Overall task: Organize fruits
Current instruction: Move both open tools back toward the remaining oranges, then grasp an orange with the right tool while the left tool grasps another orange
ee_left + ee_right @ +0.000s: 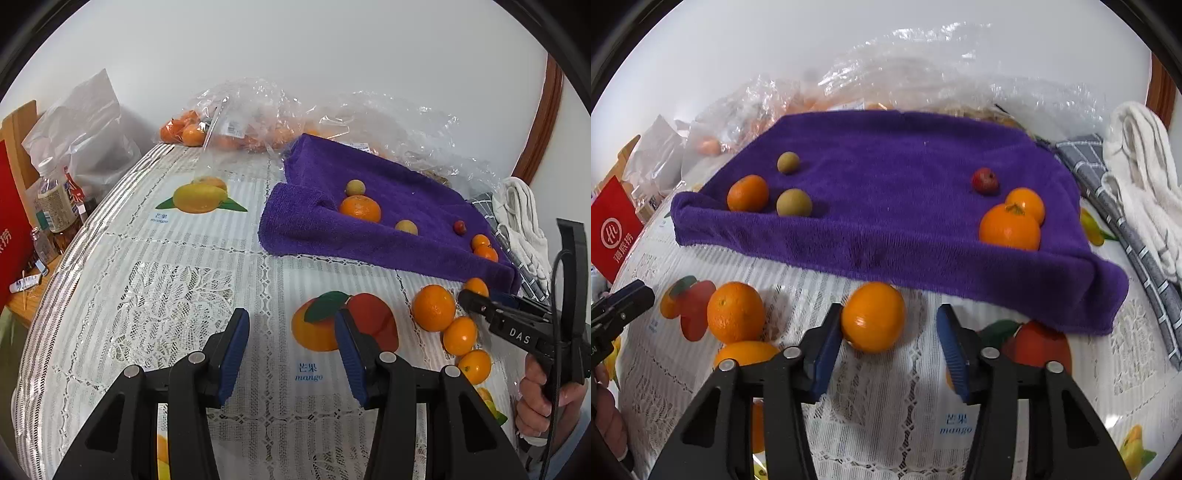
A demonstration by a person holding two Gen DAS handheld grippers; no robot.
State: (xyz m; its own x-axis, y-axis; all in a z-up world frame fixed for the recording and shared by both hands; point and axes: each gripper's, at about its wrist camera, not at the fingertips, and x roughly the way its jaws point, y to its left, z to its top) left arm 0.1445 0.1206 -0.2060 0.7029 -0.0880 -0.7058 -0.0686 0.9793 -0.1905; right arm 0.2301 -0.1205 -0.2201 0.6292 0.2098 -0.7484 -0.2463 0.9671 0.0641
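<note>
Already, several fruits lie on the purple towel (886,177): two oranges (1010,227) and a small red fruit (985,180) at its right, one orange and two dull yellow-green round fruits, maybe longans (793,202), at its left. Four glossy oranges, it seems, wait on the lace tablecloth (886,413). One orange (873,316) sits between the spread fingers of the right gripper (886,350), touching the left pad, not yet grasped. The left gripper (291,350) hangs open and empty. The towel is thick and fluffy; crinkled clear bags (258,110) lie behind.
</note>
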